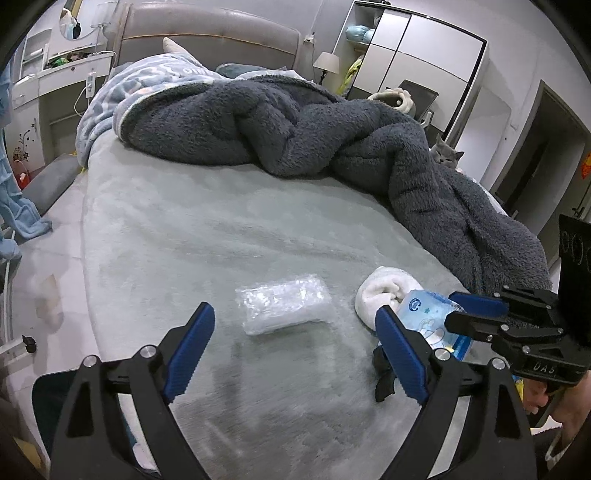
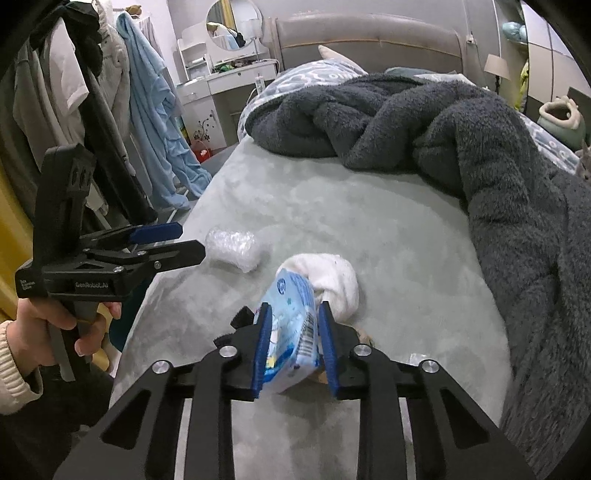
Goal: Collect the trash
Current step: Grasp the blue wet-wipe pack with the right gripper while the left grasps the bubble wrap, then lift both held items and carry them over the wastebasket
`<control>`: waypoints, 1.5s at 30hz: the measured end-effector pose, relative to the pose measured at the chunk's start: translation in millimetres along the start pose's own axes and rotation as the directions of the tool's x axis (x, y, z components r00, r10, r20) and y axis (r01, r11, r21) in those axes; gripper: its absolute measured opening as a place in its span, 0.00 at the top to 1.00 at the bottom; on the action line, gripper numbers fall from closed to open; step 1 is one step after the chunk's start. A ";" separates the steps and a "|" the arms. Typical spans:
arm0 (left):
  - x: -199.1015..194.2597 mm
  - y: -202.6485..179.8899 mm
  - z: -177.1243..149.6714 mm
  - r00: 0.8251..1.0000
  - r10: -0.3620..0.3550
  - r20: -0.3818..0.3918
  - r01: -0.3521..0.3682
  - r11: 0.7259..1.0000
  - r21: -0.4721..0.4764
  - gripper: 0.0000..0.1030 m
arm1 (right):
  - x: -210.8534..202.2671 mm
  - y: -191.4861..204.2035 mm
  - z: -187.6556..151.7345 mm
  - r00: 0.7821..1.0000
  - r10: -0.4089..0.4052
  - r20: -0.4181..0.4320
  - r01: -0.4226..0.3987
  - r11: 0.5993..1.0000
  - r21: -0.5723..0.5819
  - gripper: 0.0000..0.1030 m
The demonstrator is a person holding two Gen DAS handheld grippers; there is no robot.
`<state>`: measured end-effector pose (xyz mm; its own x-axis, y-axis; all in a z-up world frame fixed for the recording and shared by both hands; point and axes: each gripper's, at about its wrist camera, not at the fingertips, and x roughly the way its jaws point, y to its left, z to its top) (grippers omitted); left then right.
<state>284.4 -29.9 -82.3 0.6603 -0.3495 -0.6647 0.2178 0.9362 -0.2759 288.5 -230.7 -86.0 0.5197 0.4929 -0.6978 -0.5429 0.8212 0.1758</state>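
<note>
While the blue tissue pack point(image 2: 291, 332) sits low in the middle of the right wrist view, it's squeezed betw. the two blue ribbed pads of the right gripper point(image 2: 293, 345), so that tool is clamped on it. The pack is soft, crinkly plastic w/ a barcode on one side. Its top end touches a white rolled towel point(image 2: 332, 284), fluffy and round, just behind it.

In the left wrist view the same pack shows at lower right, near the towel. The bubble wrap bundle point(image 1: 282, 304) lies in the lower middle, clear and bumpy, shaped like a small pillow. It's on the bed sheet point(image 1: 207, 229), which is pale gray-green and fuzzy. The left gripper point(image 1: 295, 350) has its jaws spread wide w/ nothing betw. them; the bundle is just past the tips, not touching.

A dark gray fleece blanket point(image 1: 295, 125), thick and lumpy, is heaped across the top and right of the frame. A gray cat point(image 1: 445, 155) peeks out at the right edge beside it. A padded headboard point(image 1: 210, 33) is at the top.
</note>
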 end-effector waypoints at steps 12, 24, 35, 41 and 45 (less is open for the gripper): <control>23.3 6.2 0.1 0.999 0.010 -0.037 -0.012 0.997 -0.075 0.13 | -13.4 8.2 -1.5 0.999 0.018 0.030 -0.017 1.000 -0.024 0.92; 41.1 4.9 0.2 0.997 0.018 -0.078 -0.026 0.994 -0.106 0.30 | -37.4 -0.6 5.7 0.992 0.009 0.124 -0.011 1.000 0.021 0.92; 28.5 15.9 7.1 0.998 0.035 -0.050 -0.039 0.996 -0.078 0.39 | -28.6 11.6 15.7 0.991 0.004 0.134 -0.009 0.999 0.033 0.92; 4.7 30.6 11.0 1.000 0.022 -0.009 -0.022 0.997 -0.081 0.39 | -20.9 24.4 25.9 0.990 0.020 0.140 -0.024 0.999 0.026 0.92; -8.3 40.9 9.0 0.999 0.038 -0.004 -0.038 0.997 -0.064 0.39 | -11.0 37.8 35.2 0.990 0.034 0.137 -0.036 0.999 0.014 0.92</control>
<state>294.3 11.6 -81.8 0.6648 -0.3140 -0.6778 0.1461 0.9445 -0.2942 285.4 -194.9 -47.3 0.5860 0.5554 -0.5900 -0.5525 0.8065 0.2105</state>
